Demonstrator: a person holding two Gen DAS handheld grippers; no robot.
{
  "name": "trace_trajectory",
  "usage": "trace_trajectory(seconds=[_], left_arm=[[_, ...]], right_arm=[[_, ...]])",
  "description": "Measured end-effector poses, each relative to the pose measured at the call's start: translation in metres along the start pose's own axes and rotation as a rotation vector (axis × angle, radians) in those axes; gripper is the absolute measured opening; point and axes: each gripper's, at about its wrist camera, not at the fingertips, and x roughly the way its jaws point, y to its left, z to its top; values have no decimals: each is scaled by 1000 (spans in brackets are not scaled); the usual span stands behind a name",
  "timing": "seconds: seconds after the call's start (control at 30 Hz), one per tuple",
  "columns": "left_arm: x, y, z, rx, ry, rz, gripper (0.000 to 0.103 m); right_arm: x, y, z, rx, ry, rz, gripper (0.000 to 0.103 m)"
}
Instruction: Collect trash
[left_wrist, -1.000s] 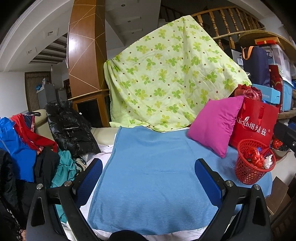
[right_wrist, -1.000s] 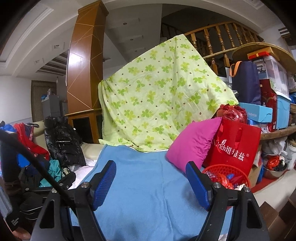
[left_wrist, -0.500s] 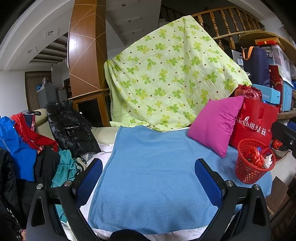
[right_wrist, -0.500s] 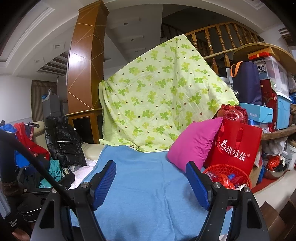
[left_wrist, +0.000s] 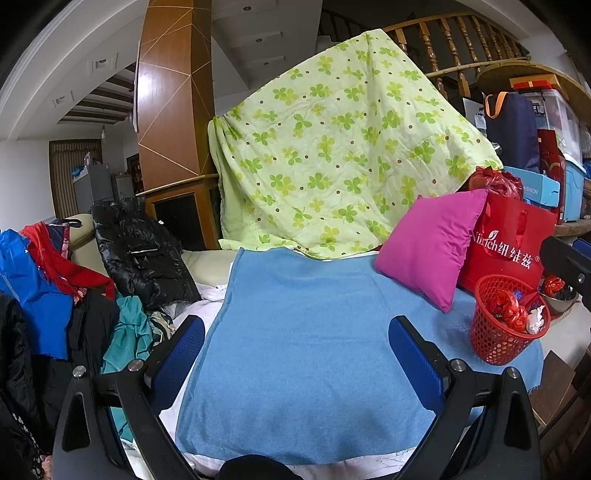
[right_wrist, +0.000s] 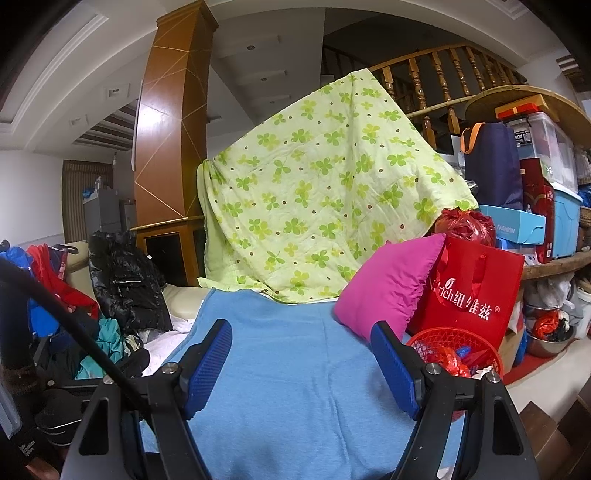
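Nearest: As both wrist views look out over the bed, the left gripper (left_wrist: 295, 350) and the right gripper (right_wrist: 301, 363) fill the bottom of their frames, jaws spread wide, nothing between the blue pads.
Blue blanket: the blue blanket (left_wrist: 306, 350) spreads through the lower centre; no loose litter shows on it.
Trash location: crumpled red wrappers (left_wrist: 511, 308) and a white scrap lie inside the red mesh basket (left_wrist: 495, 343), at the right edge of the left view, on the blanket's corner; in the right view the basket (right_wrist: 432, 341) sits just behind the right finger.
Handling: the wrappers look light, crinkly and soft, likely slippery foil or plastic; a pinch on a bunched fold should hold. The basket looks light and stiff; its rim is the likely grip.
Middle distance: a pink pillow (left_wrist: 428, 251) leans just left of the basket, a red shopping bag (left_wrist: 509, 251) behind it; both crowd an approach.
Left side: piled clothes (left_wrist: 48, 295) and a black jacket (left_wrist: 140, 254).
Far: a green clover quilt (left_wrist: 343, 147) hangs at upper centre, stair railing beyond.
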Motion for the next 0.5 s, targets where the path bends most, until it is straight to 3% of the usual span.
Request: trace_trajectory(seconds=[0.5], left_arm=[[1, 1, -3, 0, 1, 1, 100]], right_arm=[[1, 7, 2, -7, -5, -3, 80]])
